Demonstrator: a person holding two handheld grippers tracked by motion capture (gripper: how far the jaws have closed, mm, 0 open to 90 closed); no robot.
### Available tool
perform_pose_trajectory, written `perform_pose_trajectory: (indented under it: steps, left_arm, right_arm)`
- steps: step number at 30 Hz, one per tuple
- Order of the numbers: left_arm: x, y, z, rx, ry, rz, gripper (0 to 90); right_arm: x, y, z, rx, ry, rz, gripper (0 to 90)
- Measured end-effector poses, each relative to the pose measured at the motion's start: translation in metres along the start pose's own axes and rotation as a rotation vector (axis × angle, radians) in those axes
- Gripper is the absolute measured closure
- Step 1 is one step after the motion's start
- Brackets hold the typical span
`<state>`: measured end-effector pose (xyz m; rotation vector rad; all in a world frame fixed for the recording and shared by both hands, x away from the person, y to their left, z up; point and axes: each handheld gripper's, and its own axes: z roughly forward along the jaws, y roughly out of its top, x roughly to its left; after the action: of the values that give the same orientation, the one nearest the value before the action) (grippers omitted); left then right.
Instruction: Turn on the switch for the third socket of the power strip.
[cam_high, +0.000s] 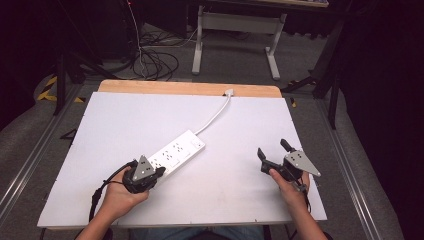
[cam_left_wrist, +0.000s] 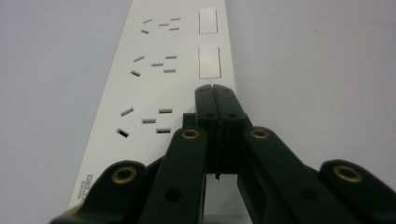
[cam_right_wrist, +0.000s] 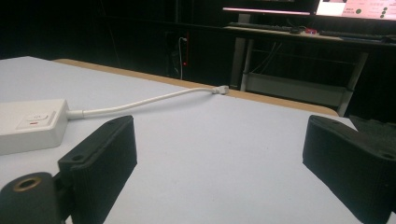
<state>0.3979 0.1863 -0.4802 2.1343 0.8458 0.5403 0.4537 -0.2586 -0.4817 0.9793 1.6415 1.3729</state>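
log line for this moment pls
left claw: shut, tips over white plastic power strip | right claw: open, empty | strip cord: runs to table's far edge

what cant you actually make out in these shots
- Whether the left gripper touches the power strip: in the left gripper view its shut jaws cover the switch below them.
- The strip's near end in the high view: hidden under that gripper.
- The small print at the strip's corner: blurred, too small.
- Where the cord leads past the table edge.

Small printed mark on power strip (cam_left_wrist: 140, 93), too blurred to read.
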Motion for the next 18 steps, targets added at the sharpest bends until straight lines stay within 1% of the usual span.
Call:
perform_pose_trajectory:
  steps: [18]
  left_arm:
    - [0.0002, -0.0004, -0.0004, 0.000, -0.006, -0.007, 90.0]
  right_arm:
    - [0.0002, 0.0001, -0.0003, 0.001, -0.003, 0.000, 10.2]
